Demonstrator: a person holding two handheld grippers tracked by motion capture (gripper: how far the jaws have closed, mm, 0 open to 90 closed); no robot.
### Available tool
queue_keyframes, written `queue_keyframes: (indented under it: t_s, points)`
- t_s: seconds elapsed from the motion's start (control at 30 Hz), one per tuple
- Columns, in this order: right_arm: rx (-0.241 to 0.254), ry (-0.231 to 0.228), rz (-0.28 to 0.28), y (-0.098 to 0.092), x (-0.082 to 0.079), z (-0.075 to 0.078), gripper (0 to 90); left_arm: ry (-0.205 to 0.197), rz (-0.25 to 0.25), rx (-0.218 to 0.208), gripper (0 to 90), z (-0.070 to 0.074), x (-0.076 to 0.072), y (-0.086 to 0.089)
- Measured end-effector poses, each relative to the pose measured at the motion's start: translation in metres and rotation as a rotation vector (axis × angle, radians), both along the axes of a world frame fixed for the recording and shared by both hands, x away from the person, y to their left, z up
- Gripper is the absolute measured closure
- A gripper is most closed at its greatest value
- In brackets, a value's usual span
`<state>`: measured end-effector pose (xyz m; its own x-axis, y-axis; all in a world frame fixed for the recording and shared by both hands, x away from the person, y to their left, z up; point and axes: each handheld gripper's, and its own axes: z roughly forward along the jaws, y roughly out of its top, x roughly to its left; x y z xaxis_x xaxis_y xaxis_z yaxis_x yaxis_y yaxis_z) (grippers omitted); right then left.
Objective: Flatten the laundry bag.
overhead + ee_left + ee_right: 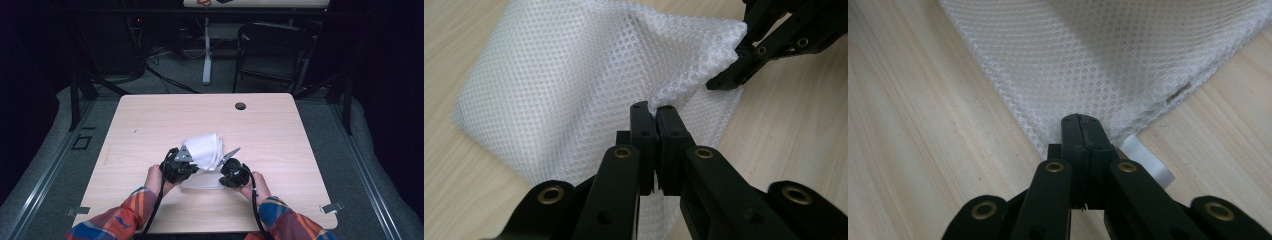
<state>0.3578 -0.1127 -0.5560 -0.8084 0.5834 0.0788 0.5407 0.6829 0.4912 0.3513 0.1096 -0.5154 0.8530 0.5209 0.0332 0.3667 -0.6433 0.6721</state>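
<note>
White mesh bag lies near the middle of my wooden table, partly lifted off the surface. I have the left gripper clamped on a raised fold of it. My right gripper is pinched shut on its corner, beside a small white tag.

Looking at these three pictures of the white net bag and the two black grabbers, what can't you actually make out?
- Inside of the white mesh bag: the weave hides whether anything is in it, in both gripper views.
- Near edge of the bag in the high view: covered by the left gripper and right gripper.
- Small white tag in the right gripper view: partly behind the jaws, no print readable.
- Dark items on the far table: cut off by the top edge.
</note>
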Motion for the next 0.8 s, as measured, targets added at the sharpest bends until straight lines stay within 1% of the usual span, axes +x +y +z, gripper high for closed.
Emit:
queue_keyframes:
  t_s: [0.07,0.17,0.2,0.3,0.47,0.57,0.6,0.63,0.7,0.8]
  points:
    - [-0.007,0.003,0.001,0.000,0.000,0.001,90.0,-0.007,0.006,-0.003,88.0,0.001,0.000,0.002]
    - [-0.016,0.005,-0.003,-0.001,0.000,0.001,90.0,-0.006,0.007,-0.006,88.1,0.001,0.000,0.003]
    - [-0.018,0.006,-0.004,-0.001,0.000,0.001,90.0,-0.002,0.014,-0.012,88.1,0.002,0.000,0.005]
    - [-0.016,0.005,-0.012,-0.001,0.000,0.001,90.0,-0.011,0.023,-0.032,87.8,0.003,0.000,0.008]
    - [-0.019,0.014,-0.024,-0.002,0.000,0.002,90.0,-0.009,0.027,-0.029,87.8,0.003,0.000,0.011]
    - [-0.036,0.009,-0.024,-0.002,-0.001,0.002,90.0,-0.011,0.033,-0.026,87.9,0.004,0.000,0.011]
    - [-0.039,0.008,-0.024,-0.002,-0.001,0.002,90.0,-0.012,0.036,-0.033,87.9,0.004,-0.001,0.013]
    - [-0.047,0.009,-0.019,-0.003,0.000,0.003,90.0,-0.008,0.037,-0.030,88.0,0.005,-0.001,0.014]
    - [-0.044,0.010,-0.025,-0.004,0.000,0.003,90.0,-0.015,0.046,-0.036,88.0,0.005,-0.001,0.016]
    - [-0.045,0.018,-0.027,-0.005,0.000,0.003,90.0,-0.013,0.056,-0.043,88.0,0.006,-0.001,0.018]
